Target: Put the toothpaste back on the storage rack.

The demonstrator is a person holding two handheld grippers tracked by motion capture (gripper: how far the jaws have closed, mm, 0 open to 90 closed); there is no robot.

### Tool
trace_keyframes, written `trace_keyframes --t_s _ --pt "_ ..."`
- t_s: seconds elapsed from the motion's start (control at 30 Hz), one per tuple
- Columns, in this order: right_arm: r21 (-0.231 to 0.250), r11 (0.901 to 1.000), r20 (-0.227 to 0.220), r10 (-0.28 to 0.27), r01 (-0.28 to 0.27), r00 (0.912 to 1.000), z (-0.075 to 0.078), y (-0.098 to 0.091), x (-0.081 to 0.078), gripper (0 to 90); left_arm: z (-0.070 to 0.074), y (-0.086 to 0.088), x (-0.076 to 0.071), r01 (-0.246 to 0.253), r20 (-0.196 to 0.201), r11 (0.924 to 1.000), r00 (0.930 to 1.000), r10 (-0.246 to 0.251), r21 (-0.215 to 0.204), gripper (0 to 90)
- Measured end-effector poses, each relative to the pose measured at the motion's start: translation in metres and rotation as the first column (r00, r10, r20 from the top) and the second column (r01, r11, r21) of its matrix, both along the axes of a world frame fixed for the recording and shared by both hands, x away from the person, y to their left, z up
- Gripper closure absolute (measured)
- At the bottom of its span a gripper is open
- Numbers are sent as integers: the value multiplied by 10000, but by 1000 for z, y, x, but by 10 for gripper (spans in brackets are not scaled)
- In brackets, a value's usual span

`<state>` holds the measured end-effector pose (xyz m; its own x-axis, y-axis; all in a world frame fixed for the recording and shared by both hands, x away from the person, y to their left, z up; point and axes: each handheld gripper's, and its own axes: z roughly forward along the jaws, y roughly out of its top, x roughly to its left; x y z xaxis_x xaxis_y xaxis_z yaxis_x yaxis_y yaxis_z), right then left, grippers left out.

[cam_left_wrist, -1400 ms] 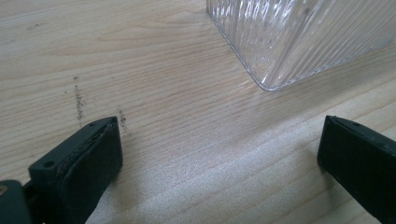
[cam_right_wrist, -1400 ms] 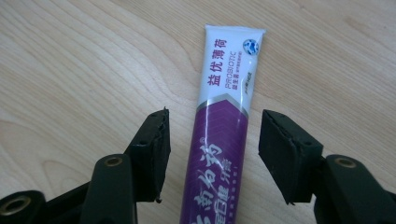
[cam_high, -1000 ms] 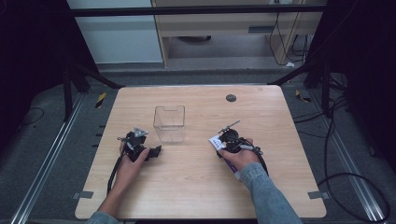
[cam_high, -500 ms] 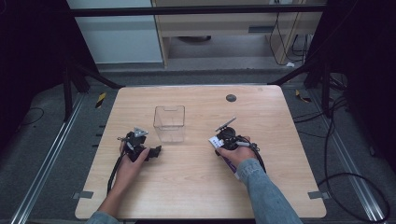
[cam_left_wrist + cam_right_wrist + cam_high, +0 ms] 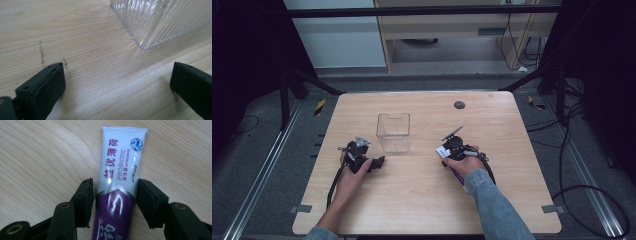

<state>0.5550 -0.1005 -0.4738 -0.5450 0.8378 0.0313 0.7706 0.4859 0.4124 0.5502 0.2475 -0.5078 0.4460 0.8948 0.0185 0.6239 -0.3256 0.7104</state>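
The tabletop (image 5: 422,200) was pale wood with fine straight grain and a smooth, faintly sheened finish, marked by a few dark scuffs near the left tool (image 5: 117,82), whose pads were matt black, slightly rough plastic or rubber. The container (image 5: 393,132) was clear, glossy plastic with ribbed walls. The tube (image 5: 120,182) between the pads of the right tool (image 5: 113,202) was smooth, glossy plastic, white at the far end and shiny purple nearer, and the person's right sleeve (image 5: 497,210) was blue denim cloth.

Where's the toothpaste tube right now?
The toothpaste tube lies flat on the table, right of the clear box, between the jaws of the right hand-held gripper.
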Motion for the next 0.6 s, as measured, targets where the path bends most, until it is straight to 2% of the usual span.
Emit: trace_keyframes --t_s 0.6 --pt "-48 10000 37 -79 79 10000 0 0 0 509 0 0 0 2 -2 10000 10000 -2 1 0"
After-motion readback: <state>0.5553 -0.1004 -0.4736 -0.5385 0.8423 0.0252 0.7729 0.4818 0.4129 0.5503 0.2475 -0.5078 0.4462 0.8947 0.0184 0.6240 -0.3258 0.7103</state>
